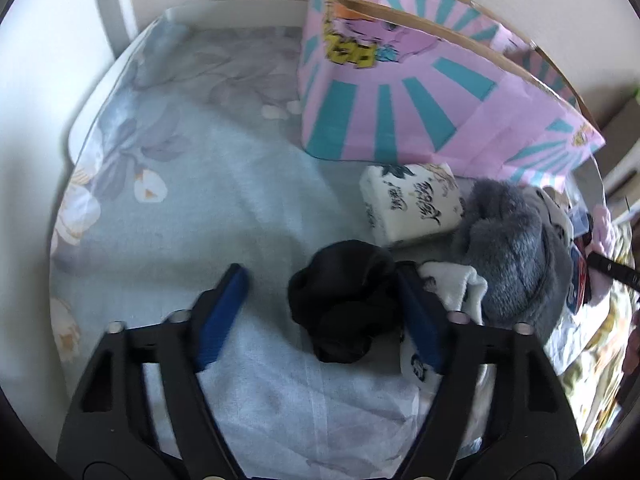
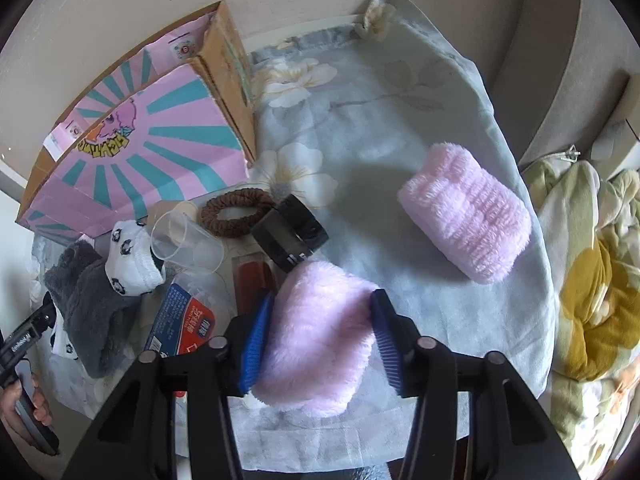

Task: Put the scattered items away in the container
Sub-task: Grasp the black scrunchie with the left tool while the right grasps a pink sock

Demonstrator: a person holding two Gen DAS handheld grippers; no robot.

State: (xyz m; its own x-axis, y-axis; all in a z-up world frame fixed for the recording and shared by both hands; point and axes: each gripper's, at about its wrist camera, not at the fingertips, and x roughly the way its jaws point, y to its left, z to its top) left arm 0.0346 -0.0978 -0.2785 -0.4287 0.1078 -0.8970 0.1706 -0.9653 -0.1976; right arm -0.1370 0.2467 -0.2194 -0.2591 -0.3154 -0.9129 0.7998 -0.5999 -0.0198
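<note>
The container is a pink and teal cardboard box (image 1: pixel 400 100), open at the top, also in the right wrist view (image 2: pixel 152 148). My left gripper (image 1: pixel 320 280) is open, its jaws on either side of a black balled sock (image 1: pixel 344 304) lying on the cloth, the right finger touching it. My right gripper (image 2: pixel 320 308) has its jaws against both sides of a fluffy pink cloth (image 2: pixel 316 340) resting on the table. A second pink fluffy roll (image 2: pixel 466 212) lies to the right. A grey plush item (image 1: pixel 508 248), white printed socks (image 2: pixel 132 260) and a white tissue pack (image 1: pixel 412 204) lie nearby.
A clear plastic cup (image 2: pixel 188 244), brown hair tie (image 2: pixel 236 212), black jar (image 2: pixel 290 232), red case (image 2: pixel 254 280) and blue-red packet (image 2: pixel 184 320) lie before the box. A floral cloth (image 2: pixel 400 100) covers the small table. A yellow-flowered quilt (image 2: pixel 592 300) is at right.
</note>
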